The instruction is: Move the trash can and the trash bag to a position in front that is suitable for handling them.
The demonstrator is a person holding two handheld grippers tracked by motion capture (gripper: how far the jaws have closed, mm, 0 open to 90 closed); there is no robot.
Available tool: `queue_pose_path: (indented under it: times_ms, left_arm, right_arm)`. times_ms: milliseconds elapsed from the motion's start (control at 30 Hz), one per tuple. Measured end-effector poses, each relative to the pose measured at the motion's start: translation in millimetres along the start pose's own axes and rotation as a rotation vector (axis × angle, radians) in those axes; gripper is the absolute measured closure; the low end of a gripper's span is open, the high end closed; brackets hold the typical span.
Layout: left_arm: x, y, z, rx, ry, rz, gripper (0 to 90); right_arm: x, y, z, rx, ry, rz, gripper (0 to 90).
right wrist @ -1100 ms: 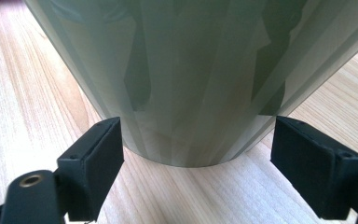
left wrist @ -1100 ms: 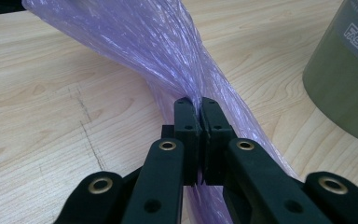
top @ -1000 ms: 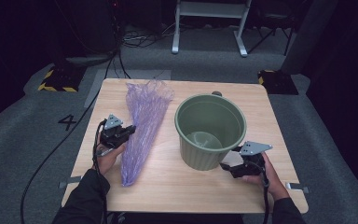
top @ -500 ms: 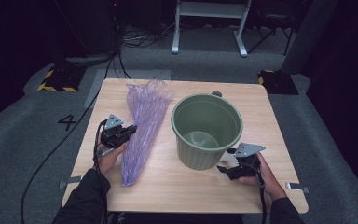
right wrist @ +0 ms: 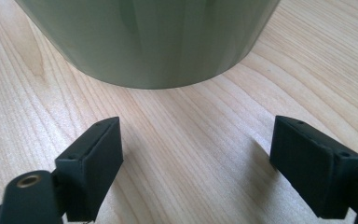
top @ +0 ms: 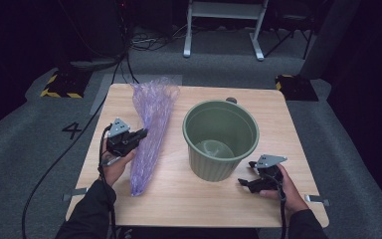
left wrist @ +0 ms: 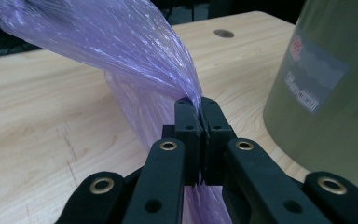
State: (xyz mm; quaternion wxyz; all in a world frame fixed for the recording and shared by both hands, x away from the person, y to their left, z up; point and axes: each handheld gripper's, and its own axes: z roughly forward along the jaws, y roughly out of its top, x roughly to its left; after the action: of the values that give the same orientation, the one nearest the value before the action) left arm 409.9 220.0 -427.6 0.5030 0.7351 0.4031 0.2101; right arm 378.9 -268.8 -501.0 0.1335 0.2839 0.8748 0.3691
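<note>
The purple bag (top: 149, 130) lies long-ways along the tabletop's (top: 189, 199) left side, fanned end toward the far-left corner, narrow end near the front edge. Your left claw (top: 140, 134) is clamped tight on it approx. mid-length; the left gripper view has film bunched between the pads w/ the bag (left wrist: 135, 60) rising from them. The green bin (top: 221, 139) stands upright mid-tabletop, just right of the bag, nothing in it. Your right claw (top: 244, 183) sits wide apart, low by the bin's base near the front-right, holding nothing; the right gripper view shows bare wood betw. the pads and the bin (right wrist: 149, 42). Looks like early days: bag gripped, not opened, bin unlined. The bin's label (left wrist: 314, 74) shows in the left gripper view.
</note>
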Motion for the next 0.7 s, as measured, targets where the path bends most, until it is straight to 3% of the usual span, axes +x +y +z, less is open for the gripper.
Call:
queue_pose_path:
  times_ms: [67, 367, 700]
  left_arm:
    - [0.8, 4.6, -1.2, -0.011, 0.000, -0.001, 87.6]
    - [-2.3, 39.5, -3.2, -0.056, -0.017, 0.022, 88.0]
    - [-10.8, 57.5, -2.2, -0.095, -0.039, 0.026, 88.3]
  right_arm:
    - [-2.2, -1.9, 0.7, -0.010, 0.002, 0.025, 15.4]
    - [-2.8, -2.3, 1.8, -0.020, -0.004, 0.032, 15.3]
    - [-2.4, -2.3, 2.2, -0.023, -0.009, 0.037, 15.3]
